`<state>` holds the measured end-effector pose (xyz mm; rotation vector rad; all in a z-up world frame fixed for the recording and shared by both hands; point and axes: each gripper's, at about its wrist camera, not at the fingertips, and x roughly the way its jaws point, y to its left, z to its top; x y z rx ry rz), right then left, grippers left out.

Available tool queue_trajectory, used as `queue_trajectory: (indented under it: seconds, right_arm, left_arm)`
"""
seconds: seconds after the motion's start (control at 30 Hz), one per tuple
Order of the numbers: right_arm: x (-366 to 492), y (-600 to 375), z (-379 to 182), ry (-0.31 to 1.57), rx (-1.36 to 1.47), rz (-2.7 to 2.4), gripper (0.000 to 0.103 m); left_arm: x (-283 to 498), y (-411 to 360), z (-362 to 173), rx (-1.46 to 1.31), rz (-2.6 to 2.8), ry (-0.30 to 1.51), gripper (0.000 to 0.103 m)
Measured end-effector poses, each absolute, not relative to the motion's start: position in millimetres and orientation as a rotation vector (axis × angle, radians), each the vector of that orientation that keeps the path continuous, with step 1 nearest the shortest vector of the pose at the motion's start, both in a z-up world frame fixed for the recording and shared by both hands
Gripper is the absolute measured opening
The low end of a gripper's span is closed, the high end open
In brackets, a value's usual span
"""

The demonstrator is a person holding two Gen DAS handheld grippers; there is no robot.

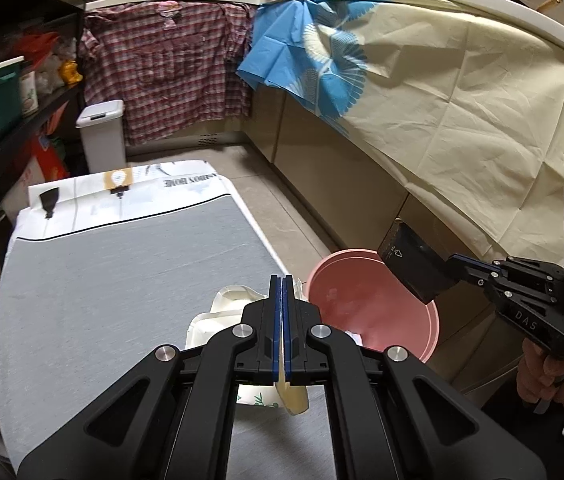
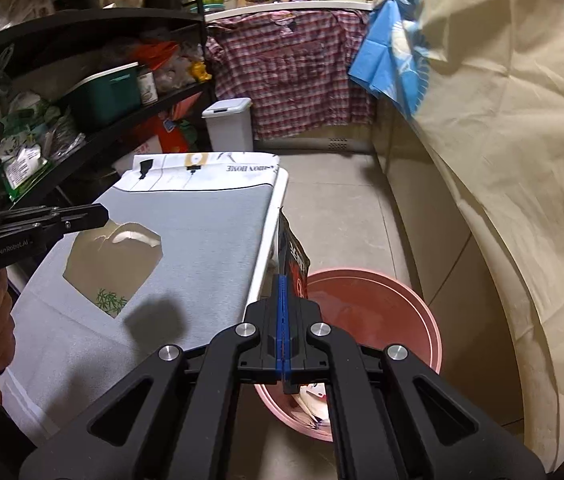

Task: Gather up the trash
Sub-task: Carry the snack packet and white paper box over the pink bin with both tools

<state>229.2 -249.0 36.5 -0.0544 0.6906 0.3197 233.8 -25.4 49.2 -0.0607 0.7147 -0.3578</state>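
From the left wrist camera, we see our left gripper [image 1: 282, 280] clamped tight on a cream paper wrapper [image 1: 223, 312], its jaws pressed together with a flap of the wrapper hanging below them. The wrapper hangs over the near right corner of the grey-topped table [image 1: 101, 280]. Just beyond the table's edge, down on the tiled floor, sits the pink bucket [image 1: 426, 336]. Over its rim we catch our right gripper [image 1: 456, 266] coming in from the right, pinching a black packet [image 1: 412, 266], with a hand [image 1: 550, 376] on its handle.

Switching to the right wrist camera, the right gripper [image 2: 284, 284] has its jaws closed on that black packet [image 2: 292, 256], which shows red print and stands edge-on above the near rim of the pink bucket [image 2: 402, 304]. Some scraps already lie in the bucket's bottom. Off to the left, the left gripper [image 2: 101, 214] holds the cream wrapper [image 2: 113, 272], printed with green leaves, above the grey table [image 2: 209, 240]. A white lidded bin [image 2: 229, 124] stands behind the table, in front of a hanging plaid shirt [image 2: 294, 76].
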Motion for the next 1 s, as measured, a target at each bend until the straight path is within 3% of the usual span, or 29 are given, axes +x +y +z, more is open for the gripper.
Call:
queue_trajectory:
  seconds: [1.0]
  right_arm:
    - [247,-305,24,0.717,0.046,0.169,0.000]
  left_arm:
    - [262,-131,40,-0.027,-0.526,0.727,0.001]
